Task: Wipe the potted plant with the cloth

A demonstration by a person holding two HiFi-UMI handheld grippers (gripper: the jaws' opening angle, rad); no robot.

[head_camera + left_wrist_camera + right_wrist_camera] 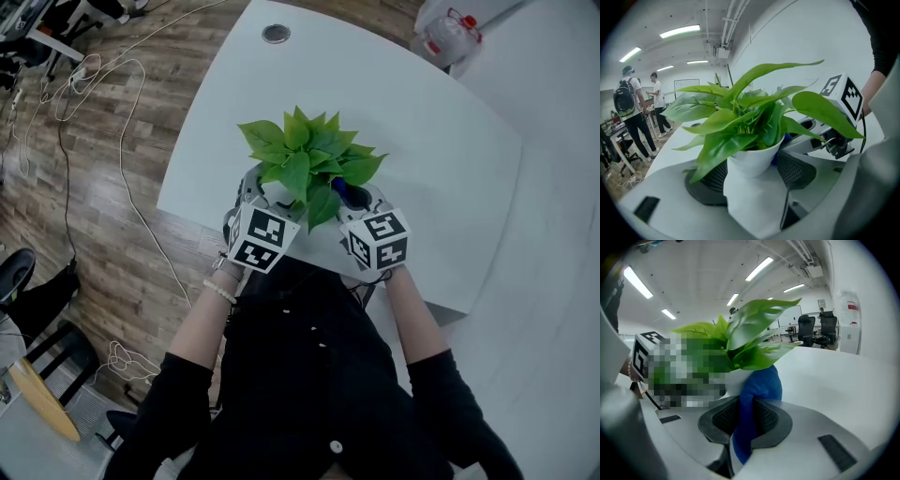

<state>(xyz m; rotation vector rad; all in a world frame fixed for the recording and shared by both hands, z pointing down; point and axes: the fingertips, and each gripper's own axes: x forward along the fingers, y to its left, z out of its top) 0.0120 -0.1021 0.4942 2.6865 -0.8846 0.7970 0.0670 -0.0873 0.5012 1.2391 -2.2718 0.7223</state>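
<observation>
At the near edge of the white table [422,122], the left gripper [752,176] clamps the potted plant [305,159] by its white pot [754,157], while the right gripper [745,420] pinches a blue cloth [759,385] just beside that pot.

Pot [752,161] largely out of sight beneath leaves [305,161] in head view.
</observation>
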